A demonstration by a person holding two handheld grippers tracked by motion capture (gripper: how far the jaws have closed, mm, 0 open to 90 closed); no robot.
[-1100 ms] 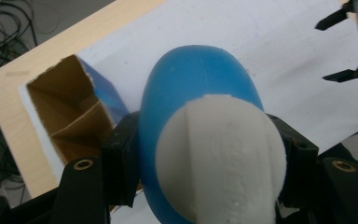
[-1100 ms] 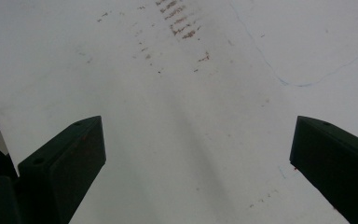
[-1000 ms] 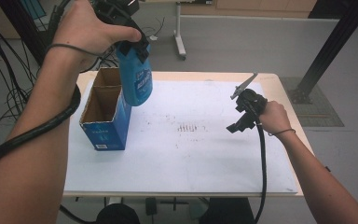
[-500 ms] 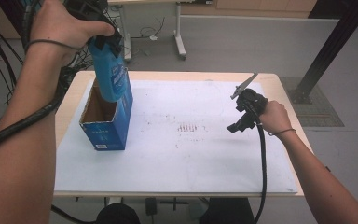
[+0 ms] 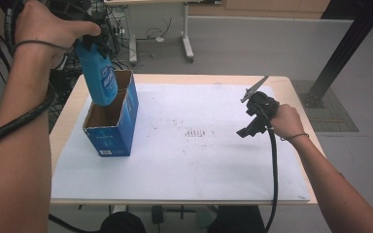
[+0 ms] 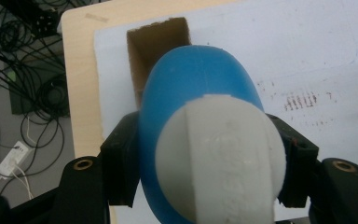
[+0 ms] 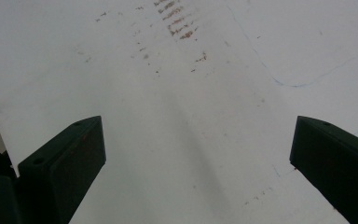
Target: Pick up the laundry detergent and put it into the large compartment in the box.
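The left gripper (image 5: pixel 85 29), jaws pinching the blue bottle (image 5: pixel 98 75), is moving it leftward and lowering it over the open box (image 5: pixel 112 121); I'd judge packing is underway. The right gripper (image 5: pixel 255 114) is idling on the bench (image 5: pixel 73 109), jaws spread.

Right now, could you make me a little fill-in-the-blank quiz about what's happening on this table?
1. The left gripper is shut on a blue ____.
2. The bottle hangs over an open cardboard ____.
3. The right gripper has its jaws ____, holding nothing.
4. The box stands on a ____ sheet covering the table.

Missing words: bottle; box; open; white
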